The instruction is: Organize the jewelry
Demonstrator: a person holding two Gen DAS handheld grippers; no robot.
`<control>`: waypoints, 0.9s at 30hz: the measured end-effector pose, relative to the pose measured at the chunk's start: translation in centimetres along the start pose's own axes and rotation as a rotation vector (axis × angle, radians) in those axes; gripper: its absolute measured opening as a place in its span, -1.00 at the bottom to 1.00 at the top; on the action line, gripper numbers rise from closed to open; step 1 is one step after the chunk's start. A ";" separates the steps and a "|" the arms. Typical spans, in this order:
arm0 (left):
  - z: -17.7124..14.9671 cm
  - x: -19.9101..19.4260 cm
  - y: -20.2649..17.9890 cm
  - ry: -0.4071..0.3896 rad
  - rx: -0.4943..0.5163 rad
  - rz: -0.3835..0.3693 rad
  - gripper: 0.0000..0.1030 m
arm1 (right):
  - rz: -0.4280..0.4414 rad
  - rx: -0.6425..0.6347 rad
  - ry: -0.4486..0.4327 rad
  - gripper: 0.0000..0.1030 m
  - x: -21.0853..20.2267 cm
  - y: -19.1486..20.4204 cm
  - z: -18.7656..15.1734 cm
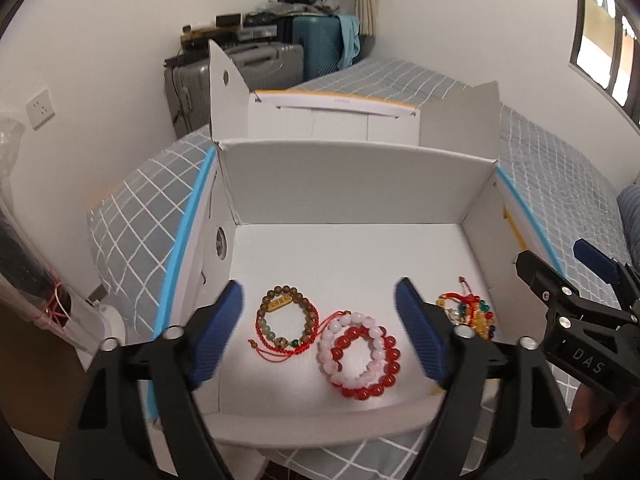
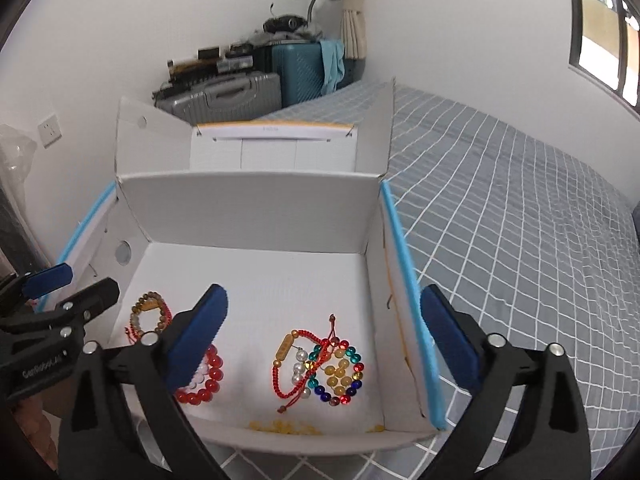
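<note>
Jewelry lies on the floor of the open white box point(image 1: 340, 184) on the bed point(image 2: 520, 208): wooden bead bracelet point(image 1: 288, 316) at left, red-and-white bead bracelets point(image 1: 360, 354) centre, multicoloured bead cluster point(image 2: 324, 366) at right. Left gripper point(image 1: 320, 332) and right gripper point(image 2: 324, 340) hover above, fingers released, grasping nothing.

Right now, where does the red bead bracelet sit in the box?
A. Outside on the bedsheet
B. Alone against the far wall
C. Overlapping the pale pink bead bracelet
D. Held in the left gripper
C: the red bead bracelet lies across the pale pink bead bracelet on the white box floor; both grippers are open and empty.
</note>
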State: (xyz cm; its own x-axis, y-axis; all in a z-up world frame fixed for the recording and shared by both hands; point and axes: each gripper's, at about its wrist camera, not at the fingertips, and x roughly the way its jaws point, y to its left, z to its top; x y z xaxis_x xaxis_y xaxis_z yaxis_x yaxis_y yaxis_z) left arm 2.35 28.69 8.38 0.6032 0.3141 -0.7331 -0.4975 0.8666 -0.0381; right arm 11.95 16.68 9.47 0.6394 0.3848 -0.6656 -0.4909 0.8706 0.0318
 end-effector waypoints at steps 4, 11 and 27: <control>-1.1 -1.6 -0.1 -0.029 0.006 0.007 0.82 | 0.019 0.002 -0.011 0.85 -2.0 -0.8 -1.0; -3.6 -4.0 -0.2 -0.056 0.005 0.005 0.89 | 0.027 -0.004 -0.014 0.85 -4.2 -1.5 -3.5; -6.5 -4.7 -0.5 -0.059 0.026 0.025 0.89 | 0.061 0.004 0.035 0.85 -4.9 -0.8 -6.7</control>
State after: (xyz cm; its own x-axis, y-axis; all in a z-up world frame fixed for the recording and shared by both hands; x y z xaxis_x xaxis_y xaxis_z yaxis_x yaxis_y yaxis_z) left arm -4.25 24.23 7.42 0.6269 0.3571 -0.6924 -0.4967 0.8679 -0.0021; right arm 5.25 12.02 7.66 0.5872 0.4264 -0.6880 -0.5261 0.8470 0.0759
